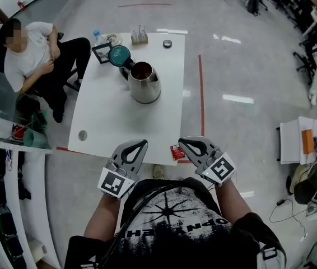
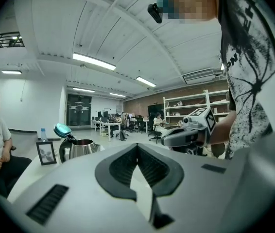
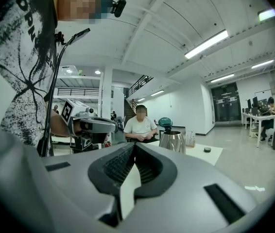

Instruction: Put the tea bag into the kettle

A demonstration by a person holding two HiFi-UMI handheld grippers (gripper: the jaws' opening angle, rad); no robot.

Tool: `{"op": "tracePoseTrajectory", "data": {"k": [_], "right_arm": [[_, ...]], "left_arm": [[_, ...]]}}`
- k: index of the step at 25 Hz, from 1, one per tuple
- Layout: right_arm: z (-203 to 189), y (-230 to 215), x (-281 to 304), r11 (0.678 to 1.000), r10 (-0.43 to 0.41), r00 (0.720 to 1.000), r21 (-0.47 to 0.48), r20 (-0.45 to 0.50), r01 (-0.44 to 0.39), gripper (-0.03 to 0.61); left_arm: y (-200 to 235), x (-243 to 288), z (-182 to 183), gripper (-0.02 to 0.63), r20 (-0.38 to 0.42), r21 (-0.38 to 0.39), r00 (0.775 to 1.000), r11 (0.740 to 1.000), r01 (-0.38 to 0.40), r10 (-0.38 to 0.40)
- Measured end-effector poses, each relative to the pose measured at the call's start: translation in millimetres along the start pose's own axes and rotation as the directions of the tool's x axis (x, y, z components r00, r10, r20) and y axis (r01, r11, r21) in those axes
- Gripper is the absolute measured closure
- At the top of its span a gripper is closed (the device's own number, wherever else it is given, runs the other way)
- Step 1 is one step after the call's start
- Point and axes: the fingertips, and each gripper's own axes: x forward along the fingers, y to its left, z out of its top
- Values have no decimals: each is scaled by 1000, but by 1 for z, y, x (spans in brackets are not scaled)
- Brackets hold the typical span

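Observation:
A steel kettle (image 1: pixel 145 83) stands in the middle of the white table (image 1: pixel 102 116), its teal lid (image 1: pixel 119 55) flipped open and the inside dark. A small red tea bag (image 1: pixel 176 152) lies at the table's front right corner. My right gripper (image 1: pixel 182 143) is shut and empty, its tip just above and beside the tea bag. My left gripper (image 1: pixel 144 143) hovers at the front edge, shut with nothing in it. The kettle (image 2: pixel 79 148) also shows in the left gripper view, and the kettle (image 3: pixel 172 141) in the right gripper view, far beyond the closed jaws.
Behind the kettle are a framed picture (image 1: pixel 101 52), a water bottle (image 1: pixel 97 36), a small rack (image 1: pixel 139 35) and a dark round puck (image 1: pixel 167 43). A person (image 1: pixel 32 55) sits at the table's far left. A red tape line (image 1: pixel 201 94) runs along the floor on the right.

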Motion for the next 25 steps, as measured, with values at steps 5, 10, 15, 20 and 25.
{"op": "tracePoseTrajectory", "data": {"k": [5,10,15,20,25], "right_arm": [[-16,-12,-4,999,-34,998,27,-53,36,568],[-51,-13,-13,997,-24,990,63,-137,33,568],[-96,-14,-28,988,-54,971,126,-234,85,566],[-128,-17,-42,976,-76,950,172,-302,132,520],[-163,-18,-43,956,-56,934,250,-352,151,458]], "left_arm": [[-4,18,-3,606,-14,-16,998,998,55,-55],[-16,35,-1,606,-21,-11,995,996,93,-94],[-27,47,-6,606,-42,-32,993,994,105,-106],[-43,58,-15,606,-69,-21,988,991,135,-136],[-51,63,-27,606,-99,-8,983,988,152,-152]]}}
